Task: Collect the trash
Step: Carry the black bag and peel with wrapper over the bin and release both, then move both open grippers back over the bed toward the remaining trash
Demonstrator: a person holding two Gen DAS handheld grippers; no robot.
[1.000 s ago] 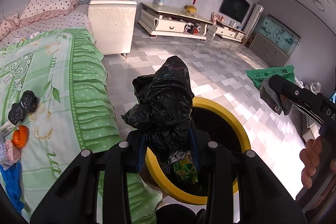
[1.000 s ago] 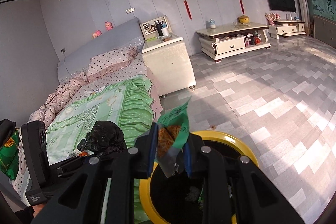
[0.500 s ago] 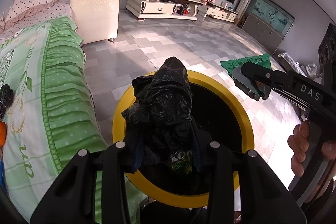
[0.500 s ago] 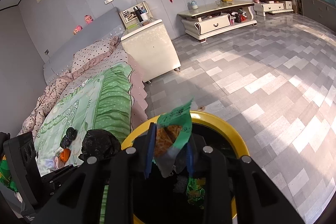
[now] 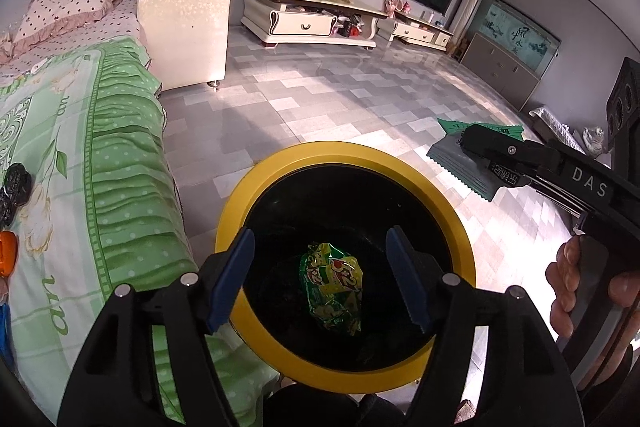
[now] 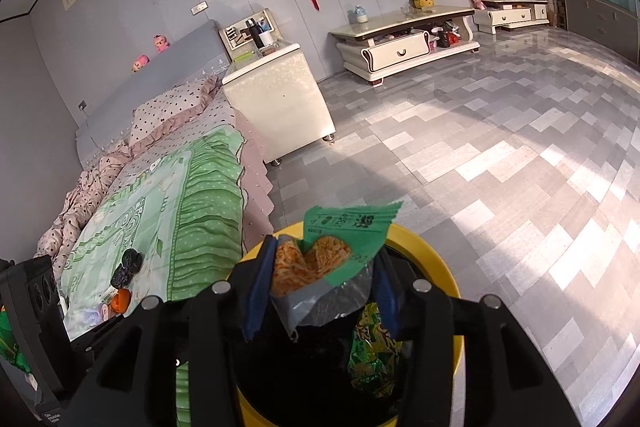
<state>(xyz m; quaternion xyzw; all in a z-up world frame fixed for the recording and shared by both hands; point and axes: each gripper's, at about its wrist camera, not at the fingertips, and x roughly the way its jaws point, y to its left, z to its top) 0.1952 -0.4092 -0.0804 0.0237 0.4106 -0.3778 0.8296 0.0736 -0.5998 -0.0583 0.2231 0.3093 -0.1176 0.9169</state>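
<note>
Wrapper [image 6: 344, 251] between right gripper [image 6: 320, 287] fingers, jaws just opening, directly above yellow bin [image 5: 240, 211]; left gripper [image 5: 320, 279] released, empty.

Grey tiled floor [image 5: 320, 95] carried the yellow-rimmed bin [image 5: 348, 151] at 6 o'clock, just beside the bed [image 5: 80, 155], w/ a white cabinet [image 5: 184, 31] at 11 and a low TV stand [image 5: 308, 19] at 12. On the bed's green cover lay two black crumpled bags [image 6: 127, 267] and an orange item [image 6: 119, 301] near the 9 o'clock edge; polka-dot pillow [image 5: 68, 7] further up.
</note>
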